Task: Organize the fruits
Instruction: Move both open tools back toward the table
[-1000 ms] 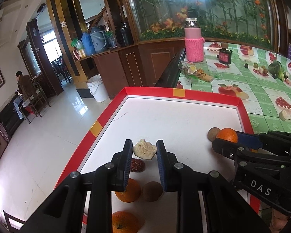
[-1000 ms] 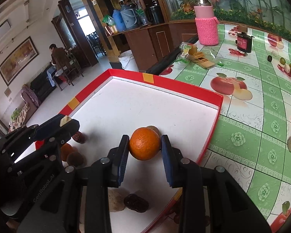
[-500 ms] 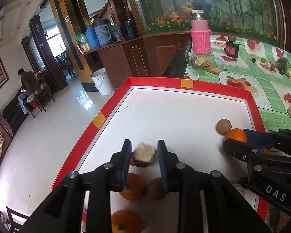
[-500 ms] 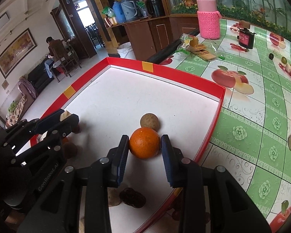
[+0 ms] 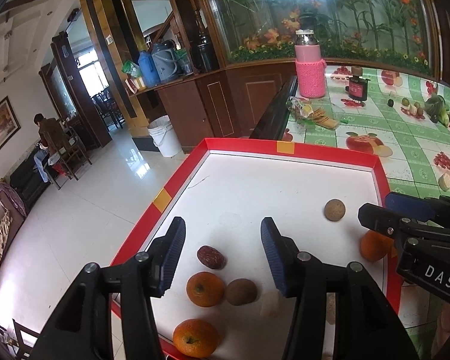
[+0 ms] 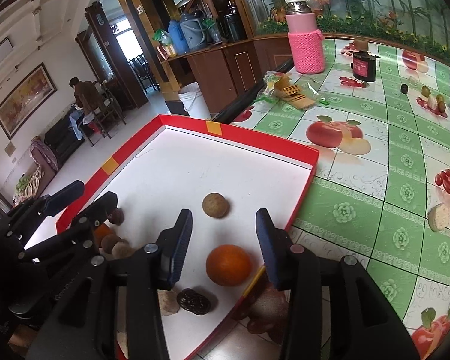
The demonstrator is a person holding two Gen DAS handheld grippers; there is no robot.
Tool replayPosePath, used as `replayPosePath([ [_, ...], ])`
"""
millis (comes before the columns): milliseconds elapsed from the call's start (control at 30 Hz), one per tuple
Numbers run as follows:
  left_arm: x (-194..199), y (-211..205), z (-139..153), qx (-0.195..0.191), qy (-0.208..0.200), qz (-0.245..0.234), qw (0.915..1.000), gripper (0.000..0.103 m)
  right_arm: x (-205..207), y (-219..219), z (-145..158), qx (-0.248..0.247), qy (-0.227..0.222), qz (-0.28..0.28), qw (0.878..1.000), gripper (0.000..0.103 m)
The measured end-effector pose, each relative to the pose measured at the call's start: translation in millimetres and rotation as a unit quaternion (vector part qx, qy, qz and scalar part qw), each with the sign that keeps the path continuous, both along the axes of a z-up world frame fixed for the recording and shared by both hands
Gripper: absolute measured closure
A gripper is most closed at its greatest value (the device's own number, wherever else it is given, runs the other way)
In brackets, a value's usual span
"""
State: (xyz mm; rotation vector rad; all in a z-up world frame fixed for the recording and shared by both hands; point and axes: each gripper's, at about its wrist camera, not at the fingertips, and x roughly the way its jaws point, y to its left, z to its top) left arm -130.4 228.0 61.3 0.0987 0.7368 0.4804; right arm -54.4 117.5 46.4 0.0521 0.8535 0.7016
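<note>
Left gripper (image 5: 222, 252): wide apart over the near left part of the tray, nothing between the blue pads, hanging above the fruit.
Fruit under the left gripper: nearest, an orange (image 5: 194, 341) by the tray's near edge; just beyond it a second orange (image 5: 205, 288) touching a brown round fruit (image 5: 241, 291); a pale blurred piece (image 5: 270, 302) just right of that, its shape hard to read; a dark red date (image 5: 211, 257) a little farther in, apart from the rest.
Right gripper (image 6: 223, 244): spread open too, and empty; the third orange (image 6: 228, 265) sits on the tray floor between the two pads, touching neither that I can see.
Near the right gripper: a dark wrinkled date (image 6: 193, 301) beside a pale slice (image 6: 168, 301), both close to the near rim, partly under the left finger.
Farther in: a tan round fruit (image 6: 215, 205) alone on the white floor, just beyond the third orange.
Tray (image 6: 255, 142): white floor, red walls with yellow tape patches, lying on the desk (image 6: 405, 162) under a green fruit-print cloth.
Desk beyond the tray: a crackers packet (image 6: 288, 90), a pink knit-sleeved flask (image 6: 305, 46), a small dark bottle (image 6: 363, 64), and loose small fruits (image 6: 432, 97) to the far right.
Far background: a white bucket (image 5: 164, 135) on the tiled floor and a seated person (image 5: 48, 138) at the left.
</note>
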Motion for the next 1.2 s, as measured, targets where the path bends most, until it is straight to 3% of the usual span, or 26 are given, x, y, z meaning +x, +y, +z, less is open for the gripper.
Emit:
replayPosePath([
  [833, 5, -29, 6, 0.007, 0.005, -0.021, 0.9997, 0.045, -1, -42, 15, 0.014, -0.020, -0.016, 1.000, 0.056],
  [1200, 15, -53, 8, 0.011, 0.014, -0.052, 0.9985, 0.036, 4, -63, 15, 0.009, -0.016, -0.038, 0.999, 0.056],
])
